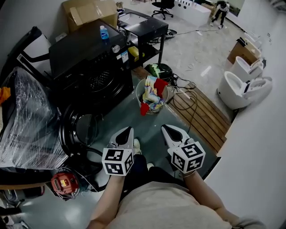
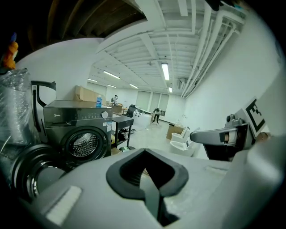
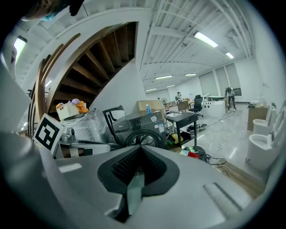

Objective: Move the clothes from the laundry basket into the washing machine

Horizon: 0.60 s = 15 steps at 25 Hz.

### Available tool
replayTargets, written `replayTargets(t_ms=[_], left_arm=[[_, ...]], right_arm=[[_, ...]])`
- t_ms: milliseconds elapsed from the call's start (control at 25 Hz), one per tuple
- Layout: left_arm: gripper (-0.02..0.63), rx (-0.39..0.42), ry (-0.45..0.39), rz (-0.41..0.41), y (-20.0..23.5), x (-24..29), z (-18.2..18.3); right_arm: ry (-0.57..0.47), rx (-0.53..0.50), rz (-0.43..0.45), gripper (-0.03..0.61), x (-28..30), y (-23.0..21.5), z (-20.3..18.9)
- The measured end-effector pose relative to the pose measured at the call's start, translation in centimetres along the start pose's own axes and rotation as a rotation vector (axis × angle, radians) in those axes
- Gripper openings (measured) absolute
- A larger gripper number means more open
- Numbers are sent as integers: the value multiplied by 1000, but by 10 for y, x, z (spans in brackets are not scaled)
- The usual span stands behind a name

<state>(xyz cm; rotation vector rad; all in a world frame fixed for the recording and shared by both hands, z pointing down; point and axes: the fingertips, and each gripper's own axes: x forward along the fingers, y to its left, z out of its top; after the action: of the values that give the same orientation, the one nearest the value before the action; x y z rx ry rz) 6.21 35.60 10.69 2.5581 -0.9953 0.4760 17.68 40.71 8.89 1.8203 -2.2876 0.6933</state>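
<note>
The black washing machine (image 1: pixel 89 62) stands at the left with its round door (image 1: pixel 80 129) swung open toward me. To its right on the floor is the round laundry basket (image 1: pixel 138 93), full of red, yellow and blue clothes (image 1: pixel 153 95). My left gripper (image 1: pixel 128 132) and right gripper (image 1: pixel 167 130) are held side by side in front of my body, well short of the basket, both shut and holding nothing. The left gripper view shows the machine (image 2: pixel 85 134) past the shut left gripper (image 2: pixel 145 151). In the right gripper view, machine (image 3: pixel 138 127) and clothes (image 3: pixel 193 154) lie beyond the right gripper (image 3: pixel 140 147).
A blue bottle (image 1: pixel 104 32) and cardboard box (image 1: pixel 87 11) sit on or behind the machine. A black shelf table (image 1: pixel 145 29) stands beyond, a plastic-wrapped bundle (image 1: pixel 27 120) at left, a red device (image 1: pixel 65 182) by my feet. Cables (image 1: pixel 183 96), wooden boards (image 1: pixel 205 112) and toilets (image 1: pixel 243 85) lie right.
</note>
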Motion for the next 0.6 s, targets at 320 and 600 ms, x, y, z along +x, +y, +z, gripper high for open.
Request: replayTargets(t_ms=[320, 600], left_arm=[[4, -43, 47, 15, 46, 52, 4], [4, -55, 100, -21, 109, 127, 38]], right_arm=[[44, 33, -48, 26, 58, -43, 8], [63, 63, -103, 26, 148, -88, 53]])
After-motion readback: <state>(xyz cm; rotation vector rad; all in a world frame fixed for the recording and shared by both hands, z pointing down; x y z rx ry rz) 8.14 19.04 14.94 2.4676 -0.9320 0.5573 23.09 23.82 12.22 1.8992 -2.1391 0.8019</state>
